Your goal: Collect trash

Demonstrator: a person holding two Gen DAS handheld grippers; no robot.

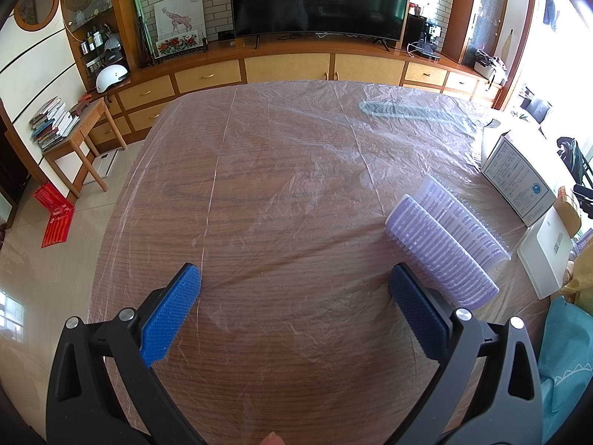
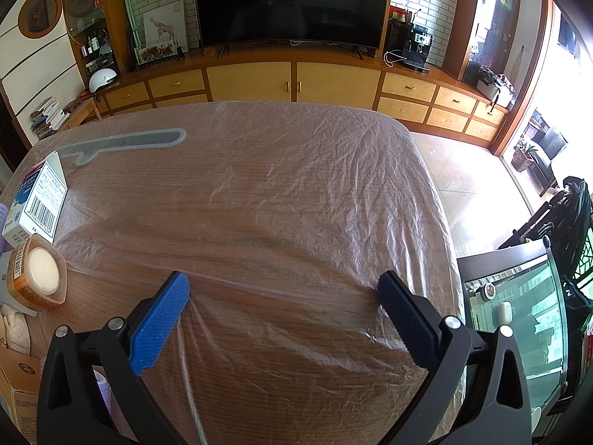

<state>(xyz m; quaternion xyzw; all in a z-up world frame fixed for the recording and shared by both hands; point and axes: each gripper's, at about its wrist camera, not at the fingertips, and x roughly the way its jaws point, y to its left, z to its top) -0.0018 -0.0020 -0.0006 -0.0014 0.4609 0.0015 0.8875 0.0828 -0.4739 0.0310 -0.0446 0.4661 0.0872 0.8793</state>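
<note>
Amber plastic tub (image 2: 39, 273) holds a white disc, lidless.

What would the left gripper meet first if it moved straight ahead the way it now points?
Probably nothing soon: the left gripper faces bare plastic-covered table. The purple ribbed packaging lies off to its right.

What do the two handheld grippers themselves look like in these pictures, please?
The left gripper and right gripper look alike: each has a black plastic frame with triangular cut-outs and silver round bolts at the joints. Each carries two flat rectangular finger pads in blue with a fine dotted texture. No cables, markings or sleeves show.
</note>
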